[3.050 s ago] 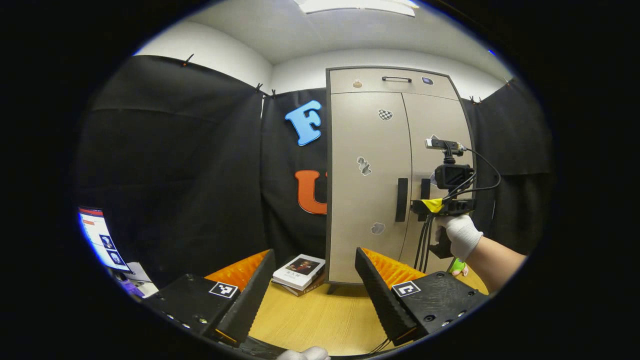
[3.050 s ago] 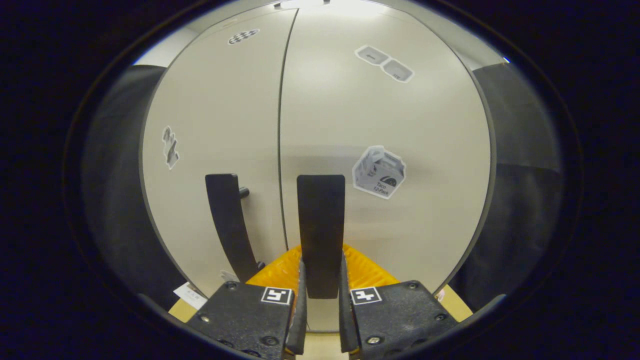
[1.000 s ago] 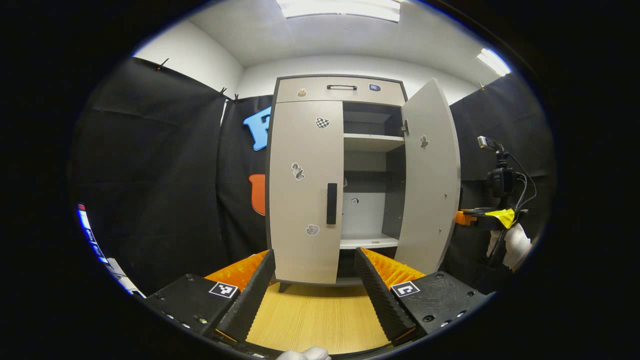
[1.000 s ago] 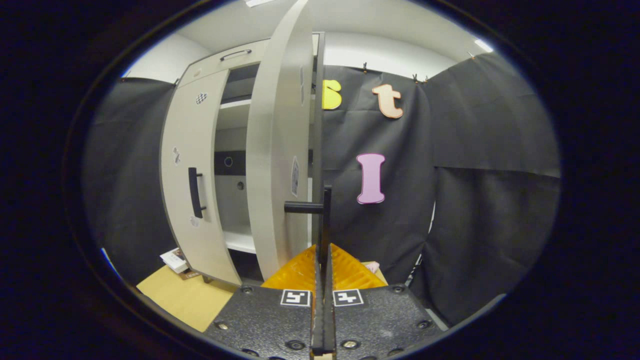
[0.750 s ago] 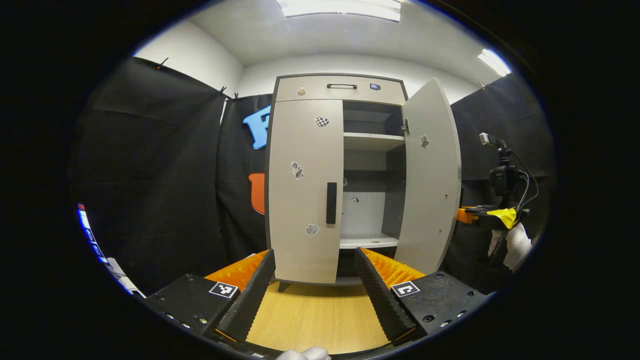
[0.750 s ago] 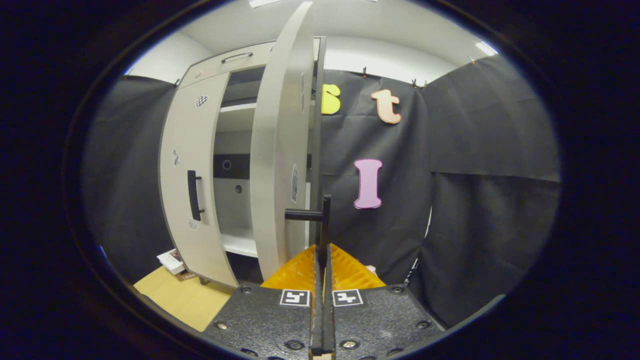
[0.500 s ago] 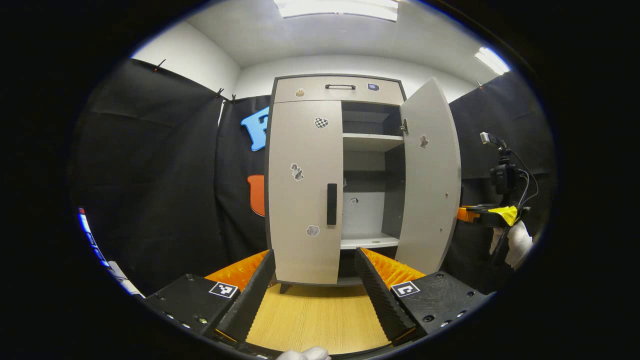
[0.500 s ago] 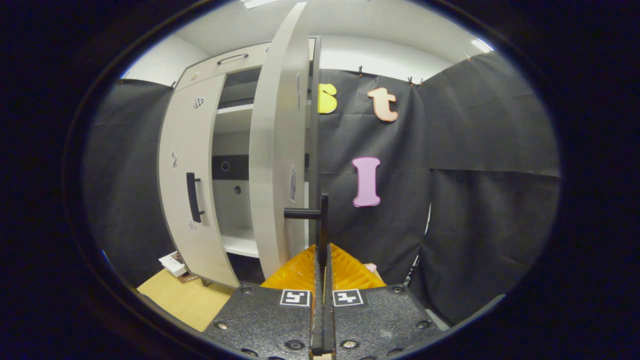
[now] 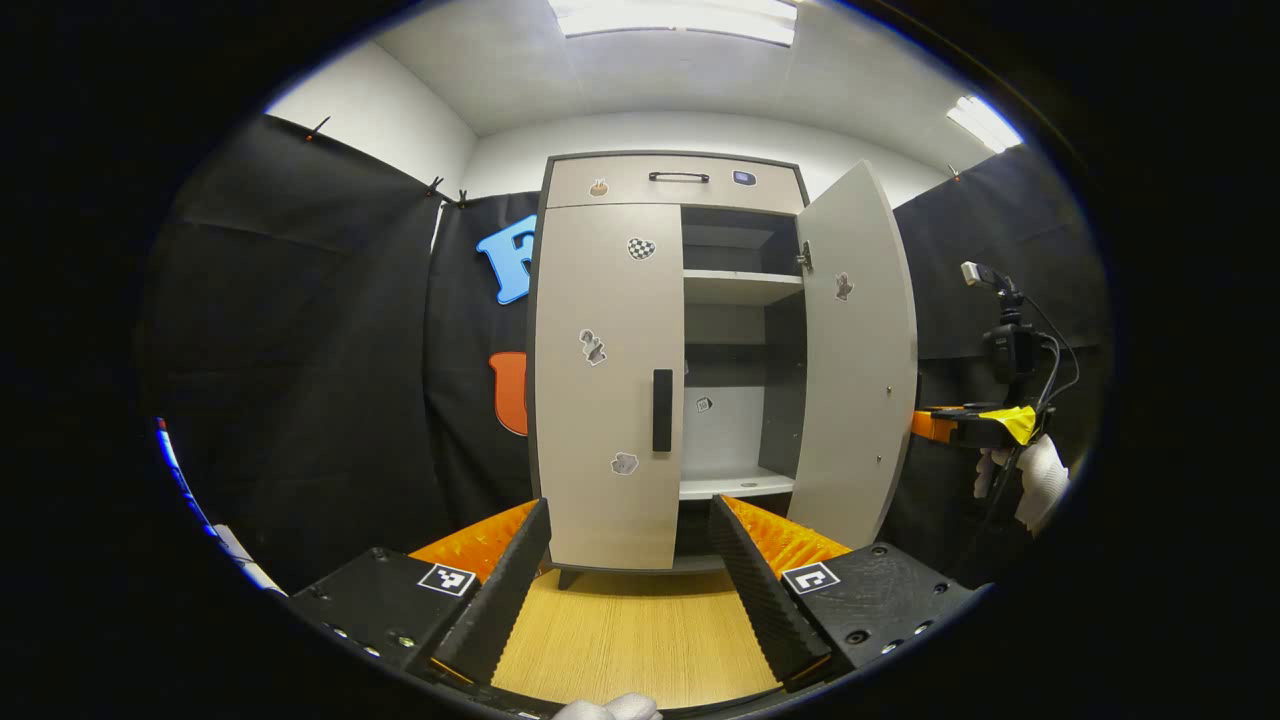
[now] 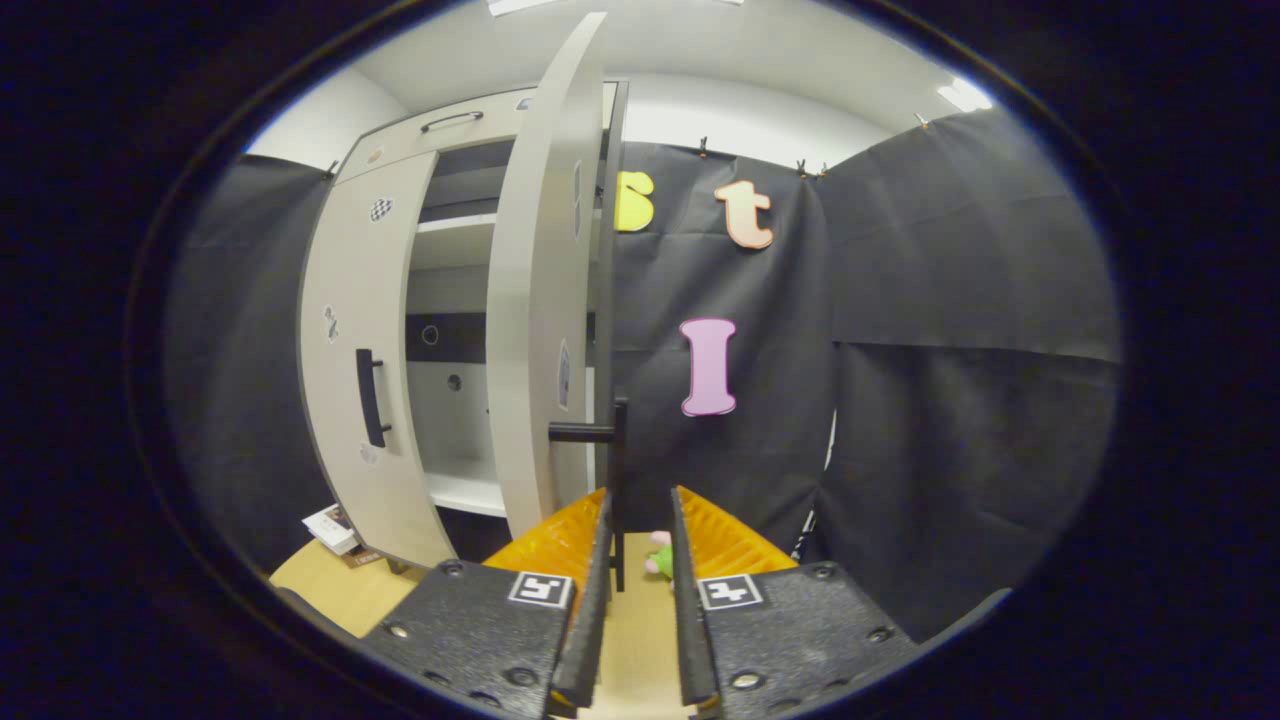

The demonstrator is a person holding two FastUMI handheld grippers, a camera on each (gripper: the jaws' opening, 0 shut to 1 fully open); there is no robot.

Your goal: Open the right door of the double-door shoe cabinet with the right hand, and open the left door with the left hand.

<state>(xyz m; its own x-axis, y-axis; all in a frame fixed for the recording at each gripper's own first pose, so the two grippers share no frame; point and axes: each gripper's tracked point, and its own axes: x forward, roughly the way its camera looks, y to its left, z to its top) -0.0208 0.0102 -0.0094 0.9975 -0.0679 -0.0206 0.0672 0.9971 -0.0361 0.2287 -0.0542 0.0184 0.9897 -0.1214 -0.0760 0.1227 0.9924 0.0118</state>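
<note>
Shoe cabinet [image 9: 612,185] stands at 12 o'clock on the wooden surface [image 9: 630,640]; right door [image 9: 856,350] swung wide, left door [image 9: 607,380] closed. Right hand-held gripper [image 10: 637,590] released, fingers slightly parted around the right door's handle [image 10: 618,470] without pressing it. Left hand-held gripper [image 9: 628,580] released, wide apart, well short of the left door's handle [image 9: 662,410].

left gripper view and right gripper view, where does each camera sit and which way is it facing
Left gripper view: rides the left gripper, back from the cabinet, facing its front; own open fingers below.
Right gripper view: rides the right gripper, at the open right door, looking along its edge; fingers parted beside the handle.
Shared: cabinet, closed left door, right door; the left gripper view also catches the right gripper.
</note>
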